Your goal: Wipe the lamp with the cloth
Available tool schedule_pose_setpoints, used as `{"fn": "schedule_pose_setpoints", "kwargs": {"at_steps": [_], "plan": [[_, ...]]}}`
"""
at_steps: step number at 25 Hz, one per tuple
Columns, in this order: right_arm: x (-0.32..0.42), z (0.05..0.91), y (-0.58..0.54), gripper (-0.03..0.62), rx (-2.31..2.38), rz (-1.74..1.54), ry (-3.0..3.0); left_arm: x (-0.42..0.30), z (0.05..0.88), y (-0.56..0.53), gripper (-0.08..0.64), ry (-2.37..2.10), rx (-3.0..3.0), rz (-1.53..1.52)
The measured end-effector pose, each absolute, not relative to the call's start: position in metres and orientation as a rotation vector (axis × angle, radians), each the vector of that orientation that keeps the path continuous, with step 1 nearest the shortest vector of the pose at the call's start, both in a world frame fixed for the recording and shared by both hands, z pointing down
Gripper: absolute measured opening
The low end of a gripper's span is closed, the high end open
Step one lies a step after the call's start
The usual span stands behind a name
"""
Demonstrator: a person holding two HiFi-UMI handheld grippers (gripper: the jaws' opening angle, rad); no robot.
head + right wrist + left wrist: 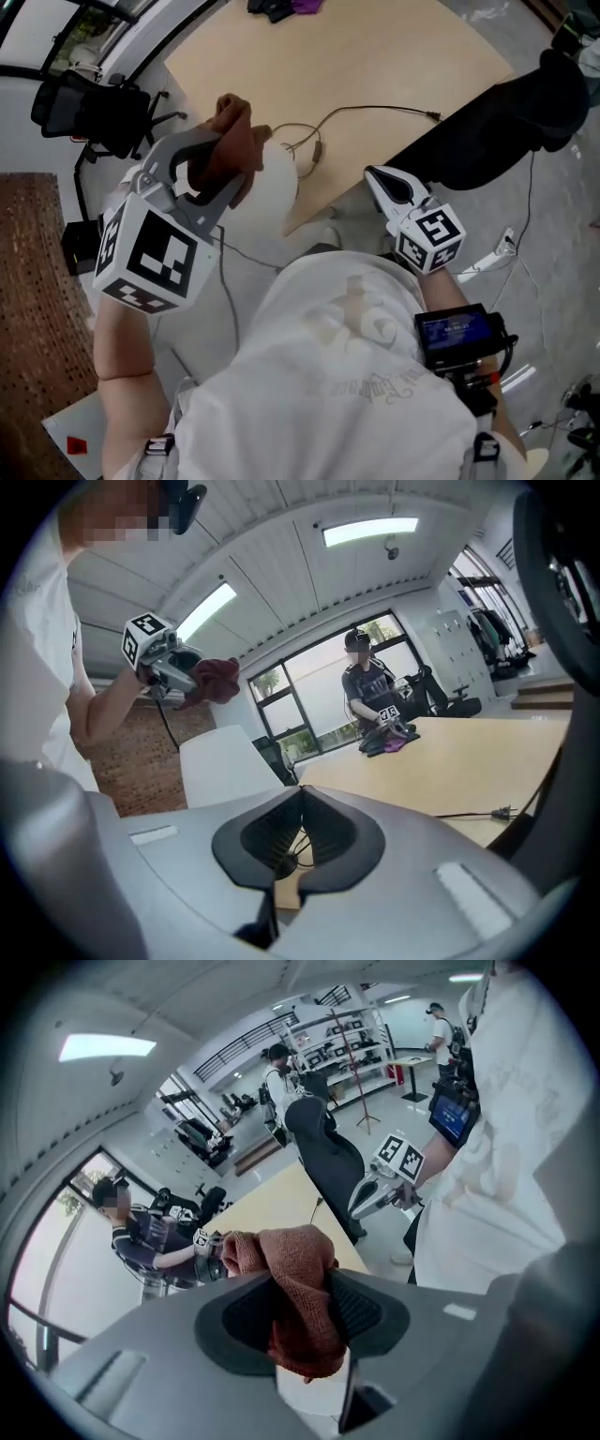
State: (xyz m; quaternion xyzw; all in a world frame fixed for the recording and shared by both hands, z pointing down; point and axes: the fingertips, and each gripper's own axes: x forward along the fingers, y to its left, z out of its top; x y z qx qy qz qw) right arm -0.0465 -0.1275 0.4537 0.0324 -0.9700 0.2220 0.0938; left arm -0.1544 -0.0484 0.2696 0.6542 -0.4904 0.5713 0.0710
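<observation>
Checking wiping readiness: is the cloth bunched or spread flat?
Bunched: the cloth hangs in a crumpled wad, pinched by the left gripper.

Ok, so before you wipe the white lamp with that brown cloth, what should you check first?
1. Grip: the left gripper pinches the rust-brown knitted cloth between its jaws: ok.
2. Contact: cloth touching the white lamp shade: not ok; in the right gripper view it hangs above the shade.
3. Support: the right gripper steadying the lamp: not ok; it is shut, empty and off to the side.
4. Footing: lamp base firm on the light wooden table: cannot tell, the base is hidden.
5. Path: the thin black cable lies on the table beyond the lamp: looks ok.
</observation>
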Motion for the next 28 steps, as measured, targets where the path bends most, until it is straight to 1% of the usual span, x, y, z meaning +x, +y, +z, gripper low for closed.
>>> {"fn": "schedule_pose_setpoints", "kwargs": {"at_steps": [4,10,14,22,28], "plan": [[-0.055,0.45,-0.1,0.012,-0.05,0.657,-2.865,-0.156,0.297,-0.025,0.158,-1.483,1.778,1.724],[-0.064,0.448,-0.054,0.012,-0.26,0.619,-2.832,-0.191,0.342,0.001,0.16,-1.401,1.428,1.925],[-0.065,0.45,-0.048,0.012,-0.29,0.581,-2.826,-0.202,0.365,0.006,0.16,-1.319,1.286,2.063],[-0.044,0.465,-0.07,0.012,-0.296,0.537,-2.807,-0.171,0.427,-0.004,0.161,-1.141,1.188,2.182],[-0.032,0.471,-0.087,0.012,-0.329,0.53,-2.796,-0.134,0.471,-0.011,0.161,-1.079,1.202,2.139]]}}
